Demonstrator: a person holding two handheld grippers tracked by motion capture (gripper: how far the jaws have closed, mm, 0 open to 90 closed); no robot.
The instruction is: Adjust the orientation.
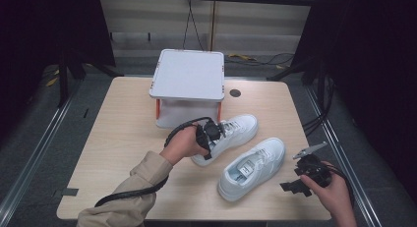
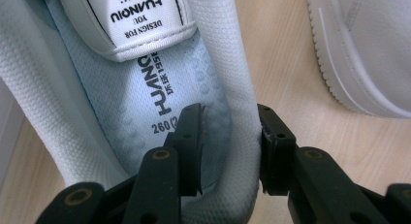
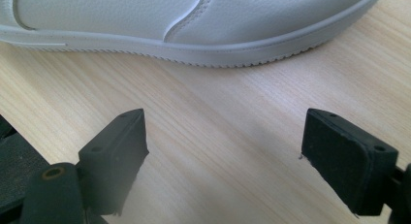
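Observation:
Two white sneakers lie on the wooden table (image 1: 123, 138). My left gripper (image 1: 215, 132) is at the heel opening of the farther sneaker (image 1: 242, 126). In the left gripper view one jaw sits inside on the printed insole (image 2: 145, 88) and the other outside. The padded collar wall (image 2: 237, 88) is pinched between them, so my left gripper (image 2: 230, 151) is shut on it. The nearer sneaker (image 1: 255, 160) lies to the right, its side showing (image 2: 363, 49). My right gripper (image 1: 295, 177) stands open over bare wood (image 3: 223, 156), just short of that sneaker's sole (image 3: 194, 44).
A white flat-topped stand (image 1: 188, 74) on orange legs sits at the back middle of the table, just behind the farther sneaker. A dark round cable hole (image 1: 235, 93) lies to its right. Bare wood spreads across the table's left half.

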